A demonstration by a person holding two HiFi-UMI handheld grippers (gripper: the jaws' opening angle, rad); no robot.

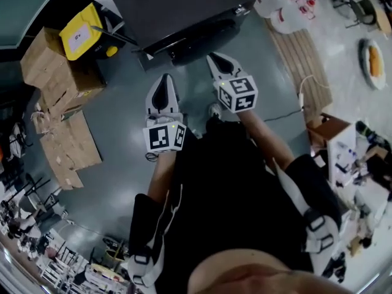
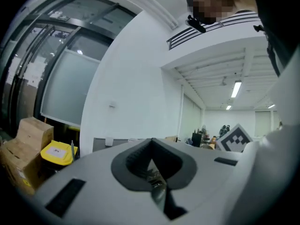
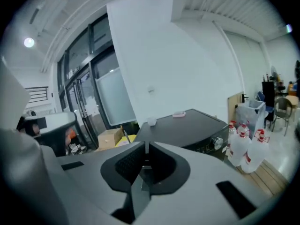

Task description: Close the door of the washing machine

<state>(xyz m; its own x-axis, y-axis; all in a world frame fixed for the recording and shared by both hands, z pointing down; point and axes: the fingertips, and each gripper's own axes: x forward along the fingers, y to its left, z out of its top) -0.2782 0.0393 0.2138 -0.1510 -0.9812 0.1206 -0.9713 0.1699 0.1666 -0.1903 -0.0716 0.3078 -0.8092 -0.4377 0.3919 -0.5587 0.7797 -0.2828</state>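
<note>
The washing machine is a dark grey box at the top of the head view, and its black rounded door bulges from the front below the top edge. I cannot tell whether the door sits fully home. Both grippers hang in the air in front of the machine and touch nothing. My left gripper is shut and empty. My right gripper also has its tips together with nothing between them. In the right gripper view the machine shows its top and a control knob.
A yellow box sits on stacked cardboard boxes left of the machine, with flattened cardboard on the floor. Water jugs and a wooden pallet stand to the right. A cable runs across the grey floor.
</note>
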